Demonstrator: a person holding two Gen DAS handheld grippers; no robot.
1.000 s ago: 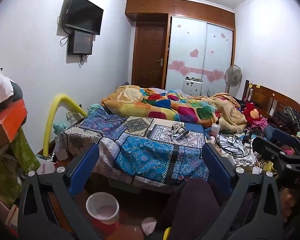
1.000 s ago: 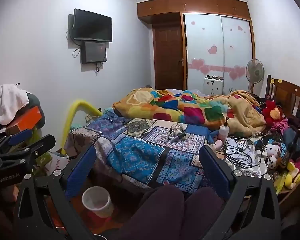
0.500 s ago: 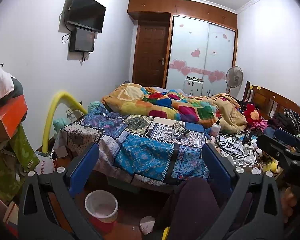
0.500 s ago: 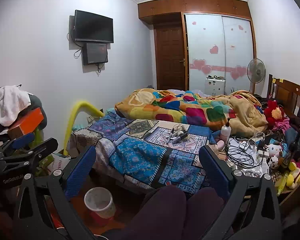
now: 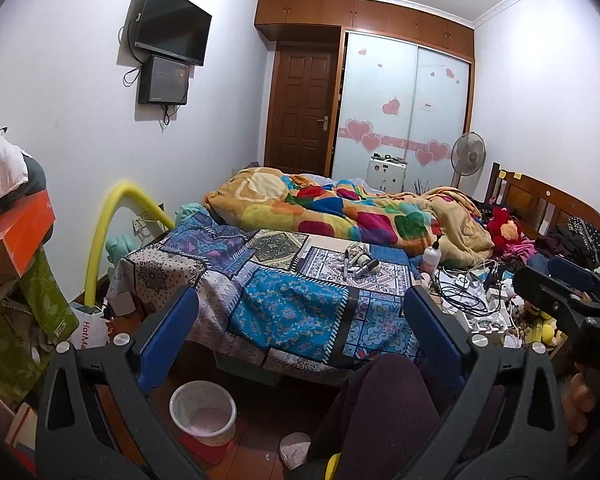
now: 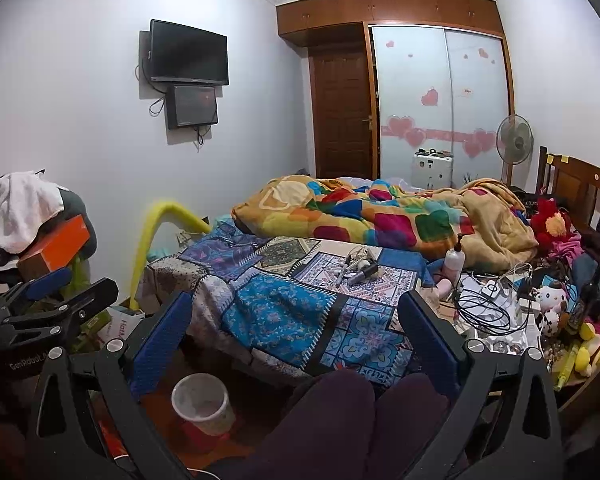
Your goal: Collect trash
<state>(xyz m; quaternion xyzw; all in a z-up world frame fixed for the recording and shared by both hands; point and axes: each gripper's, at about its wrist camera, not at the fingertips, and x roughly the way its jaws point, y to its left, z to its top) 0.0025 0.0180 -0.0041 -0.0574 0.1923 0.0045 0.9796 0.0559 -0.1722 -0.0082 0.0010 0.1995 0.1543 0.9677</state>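
Observation:
A small white trash bin [image 5: 203, 417] stands on the floor in front of the bed; it also shows in the right wrist view [image 6: 202, 403]. A crumpled white piece [image 5: 295, 448] lies on the floor to the right of the bin. My left gripper [image 5: 300, 332] is open and empty, held above the floor facing the bed. My right gripper [image 6: 296, 332] is open and empty, at the same height. A few small items [image 5: 358, 264] lie on the patterned bedspread; what they are is unclear. The person's knees [image 6: 364, 412] sit low in both views.
The bed [image 5: 292, 300] with a colourful blanket [image 5: 340, 216] fills the middle. Cables, bottles and toys [image 6: 500, 304] clutter its right side. Boxes, bags and clothes [image 5: 16, 264] pile up at left. A yellow foam tube [image 5: 112, 228] arches by the wall.
Both grippers have risen and drifted a little, so the bed and bin sit slightly lower in view. Both stay open and empty.

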